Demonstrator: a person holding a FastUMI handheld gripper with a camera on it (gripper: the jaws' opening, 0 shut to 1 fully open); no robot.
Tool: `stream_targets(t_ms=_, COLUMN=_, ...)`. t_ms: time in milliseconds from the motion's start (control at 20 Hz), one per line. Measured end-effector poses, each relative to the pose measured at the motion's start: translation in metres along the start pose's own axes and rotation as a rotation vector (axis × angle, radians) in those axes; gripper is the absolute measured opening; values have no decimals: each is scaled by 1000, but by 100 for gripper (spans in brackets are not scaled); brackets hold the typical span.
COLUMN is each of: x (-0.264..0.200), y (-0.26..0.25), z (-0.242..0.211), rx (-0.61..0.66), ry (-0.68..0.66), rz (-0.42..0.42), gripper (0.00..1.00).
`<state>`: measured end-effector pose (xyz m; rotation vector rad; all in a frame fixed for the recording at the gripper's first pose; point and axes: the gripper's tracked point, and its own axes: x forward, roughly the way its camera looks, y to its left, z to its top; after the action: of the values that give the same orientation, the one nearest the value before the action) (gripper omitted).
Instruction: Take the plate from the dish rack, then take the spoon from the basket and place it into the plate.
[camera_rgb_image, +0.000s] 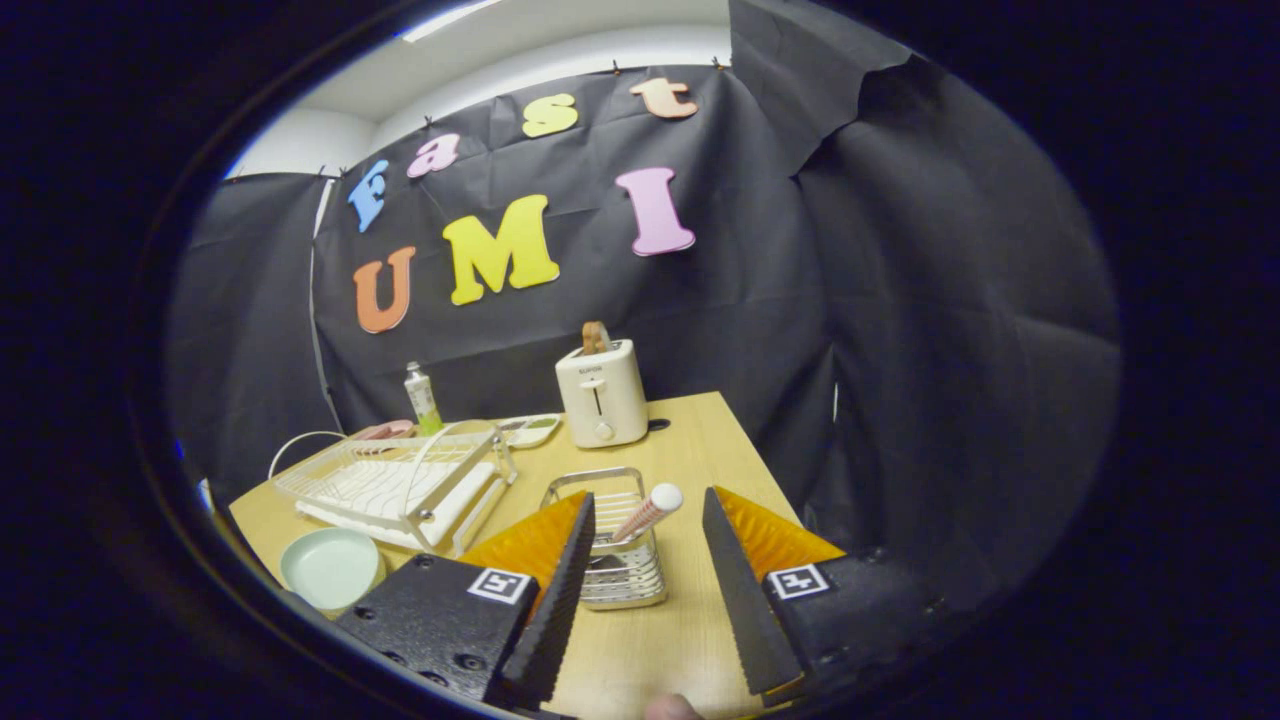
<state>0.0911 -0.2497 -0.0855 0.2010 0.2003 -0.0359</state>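
Note:
My gripper (648, 500) is open, its two black fingers spread wide above the wooden table. Just ahead of the fingers stands a metal wire basket (610, 545) with the spoon (650, 511) leaning out of it; the spoon's pink-striped handle with a white knob points up into the gap between the fingertips. Neither finger touches it. The pale green plate (331, 567) lies flat on the table, left of my left finger, in front of the white dish rack (400, 480).
A cream toaster (601, 393) with a slice in it stands at the back of the table (700, 440). A green-capped tube (422, 397), a pink item and a small white tray (530, 430) sit behind the rack. The table's right edge runs just beside my right finger.

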Motion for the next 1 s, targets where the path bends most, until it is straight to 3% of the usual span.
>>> stream_targets(t_ms=400, x=10, y=7, z=1, rx=23, ry=22, rz=43, gripper=31)
stream_targets(t_ms=750, x=6, y=25, z=4, rx=-7, ry=55, rz=90, gripper=13)
stream_targets(t_ms=1000, x=-4, y=23, z=16, rx=-8, ry=32, rz=62, gripper=9)
